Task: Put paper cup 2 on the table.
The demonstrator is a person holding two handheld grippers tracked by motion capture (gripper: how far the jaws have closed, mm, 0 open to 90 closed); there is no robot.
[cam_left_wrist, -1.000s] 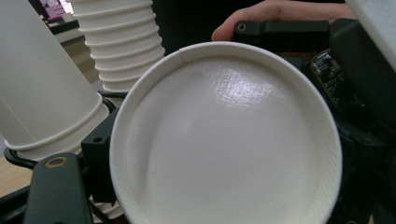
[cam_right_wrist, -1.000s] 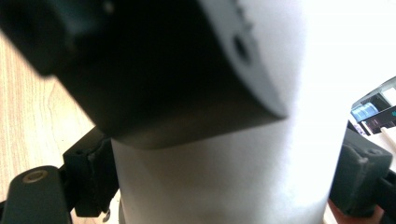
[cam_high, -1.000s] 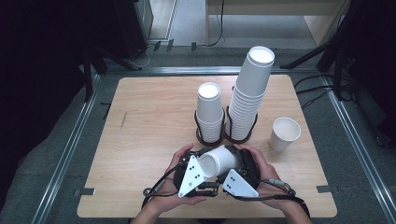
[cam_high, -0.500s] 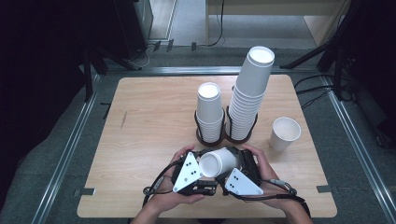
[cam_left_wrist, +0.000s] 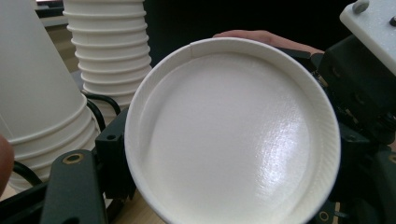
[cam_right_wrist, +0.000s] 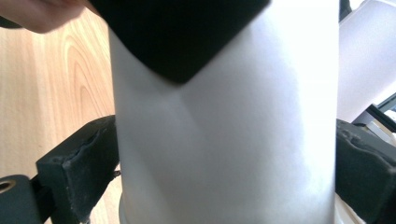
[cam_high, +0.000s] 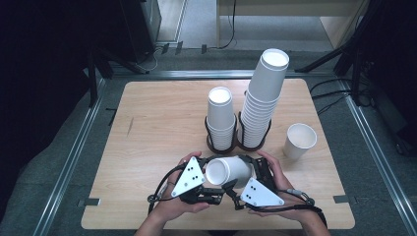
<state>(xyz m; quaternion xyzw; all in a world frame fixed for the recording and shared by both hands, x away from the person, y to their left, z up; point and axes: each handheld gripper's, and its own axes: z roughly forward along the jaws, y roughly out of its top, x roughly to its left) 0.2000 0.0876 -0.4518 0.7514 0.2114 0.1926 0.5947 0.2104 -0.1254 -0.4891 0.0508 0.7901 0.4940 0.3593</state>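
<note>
A white paper cup lies on its side just above the table, between both hands near the front edge. My left gripper meets its round end, which faces the camera in the left gripper view. One black finger bears on the rim, and the jaws have just been closing on the cup. My right gripper straddles the cup wall. Its jaws have just been opening, and the pads stand beside the wall without denting it.
Two stacks of white cups stand in black wire holders mid-table, a short one and a tall one. A single upright cup sits to their right. The wooden table has metal rails along its sides.
The cup has tipped from a slant to lying level between the hands. The left gripper has closed in on its end. Both hands have stayed at the front edge.
</note>
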